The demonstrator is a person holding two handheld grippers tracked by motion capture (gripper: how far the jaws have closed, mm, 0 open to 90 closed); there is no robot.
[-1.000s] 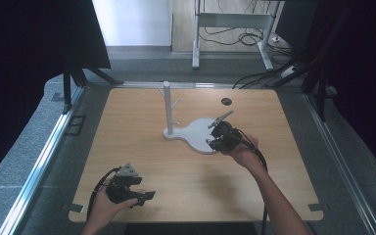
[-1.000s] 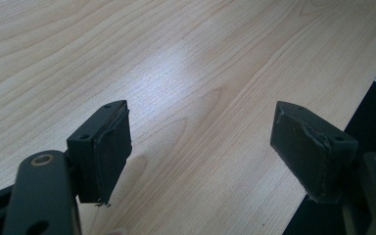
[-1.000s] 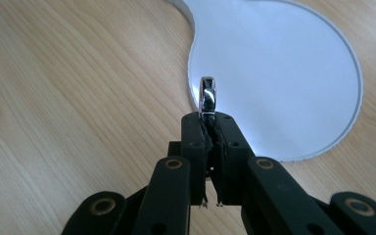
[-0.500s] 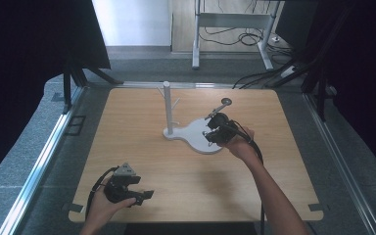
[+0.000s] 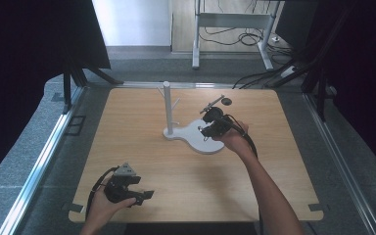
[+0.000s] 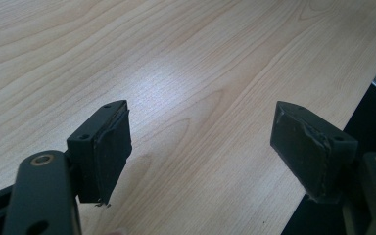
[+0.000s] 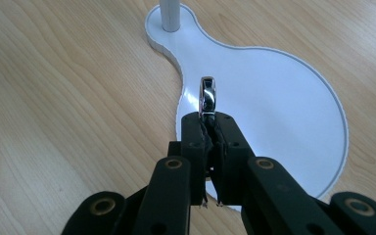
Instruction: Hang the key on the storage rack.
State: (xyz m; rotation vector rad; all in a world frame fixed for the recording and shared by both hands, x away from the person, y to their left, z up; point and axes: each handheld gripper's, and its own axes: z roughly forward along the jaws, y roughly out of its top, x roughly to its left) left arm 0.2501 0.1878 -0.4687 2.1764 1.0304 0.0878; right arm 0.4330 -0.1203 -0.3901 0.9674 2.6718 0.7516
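My right gripper [image 7: 208, 122] is shut on a small silver ring [image 7: 207, 95], which stands on edge out of the pinched fingertips. It hovers over the wide round end of a white stand base [image 7: 274, 107]. The stand's white post [image 7: 170, 12] rises at the narrow end, ahead of the ring. In the high view the right gripper [image 5: 206, 129] is over the base [image 5: 193, 133], to the right of the post [image 5: 167, 103] with its short pegs. My left gripper [image 5: 144, 196] rests low near the table's front left, jaws wide open [image 6: 200, 142] with only bare wood between them.
A small dark disc [image 5: 226, 102] lies on the wooden table [image 5: 284, 166] behind the right hand. Metal rails run along the table's left and right sides. Cables and a desk frame stand on the floor beyond the far edge.
The right hand has carried the ring a little farther from the person and leftward, over the white base toward the post. The left gripper has stayed where it was.
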